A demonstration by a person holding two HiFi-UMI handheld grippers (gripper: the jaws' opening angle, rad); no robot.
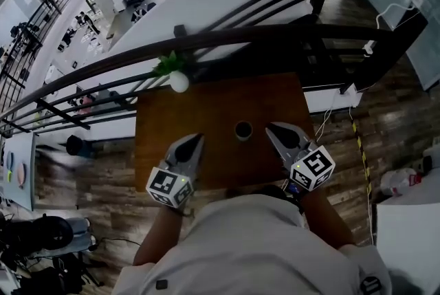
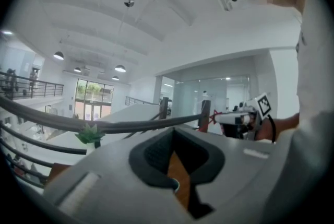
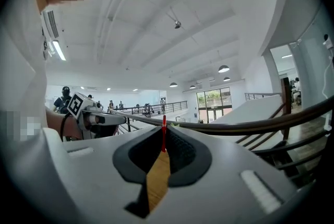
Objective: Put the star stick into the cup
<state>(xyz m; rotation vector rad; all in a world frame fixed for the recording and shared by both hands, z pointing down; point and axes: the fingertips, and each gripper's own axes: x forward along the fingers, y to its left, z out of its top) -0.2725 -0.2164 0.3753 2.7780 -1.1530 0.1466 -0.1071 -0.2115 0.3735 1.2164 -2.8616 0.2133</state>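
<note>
A small dark cup [image 1: 243, 130] stands near the middle of the brown table [image 1: 206, 115]. My right gripper [image 1: 271, 128] is just right of the cup, shut on a thin red stick [image 3: 164, 135] that stands upright between its pads. In the left gripper view the stick's red star end [image 2: 213, 116] shows at the tip of the right gripper [image 2: 237, 118]. My left gripper [image 1: 197, 142] hovers over the table left of the cup, its jaws together and holding nothing. Part of the cup's rim [image 2: 175, 184] shows through the slit between the left jaws.
A small green plant in a white pot [image 1: 177, 79] sits at the table's far left corner. A dark railing [image 1: 227, 36] runs right behind the table, with an open drop beyond it. White cables [image 1: 337, 104] hang at the right.
</note>
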